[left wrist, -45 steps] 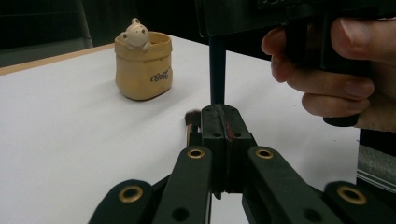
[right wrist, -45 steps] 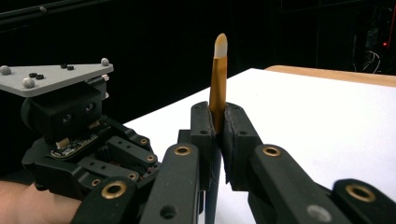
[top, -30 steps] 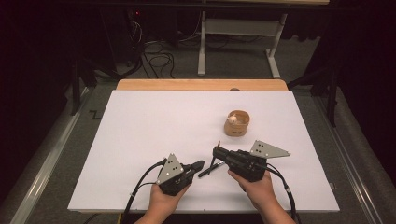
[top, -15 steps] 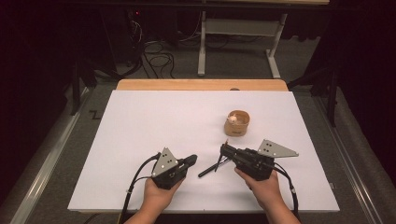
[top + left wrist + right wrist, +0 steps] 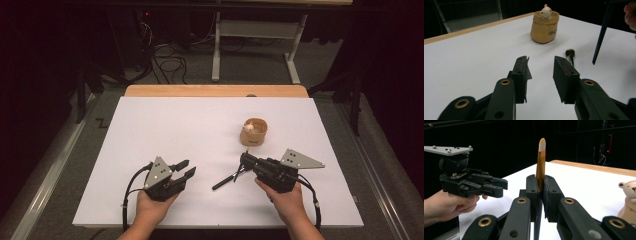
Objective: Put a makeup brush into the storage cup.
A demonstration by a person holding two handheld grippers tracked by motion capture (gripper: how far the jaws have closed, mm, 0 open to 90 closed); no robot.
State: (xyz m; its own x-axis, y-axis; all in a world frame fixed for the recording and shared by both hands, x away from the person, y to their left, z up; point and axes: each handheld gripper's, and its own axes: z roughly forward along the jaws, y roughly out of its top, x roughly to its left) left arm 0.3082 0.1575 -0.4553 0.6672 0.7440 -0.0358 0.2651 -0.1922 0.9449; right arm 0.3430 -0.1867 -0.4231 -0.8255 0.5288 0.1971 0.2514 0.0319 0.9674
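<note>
Near front edge: both grippers sit low over the white surface [image 5: 165,125], a person's hand behind each.
Right gripper [image 5: 243,162]: fingers clamped on a slim brush [image 5: 229,178], gripped partway along its handle!
Brush axis: handle end reaches out past the fingers, the dark length angles down toward the front edge, tip close to the surface.
Left gripper [image 5: 184,169]: fingers apart, nothing between them, pointing across at the brush.
Nearer hand: the right one has it; the left waits just beside, likely for a handover.
Cup [image 5: 254,131]: tan, a small bear figure inside, standing right of centre, beyond the right gripper.
</note>
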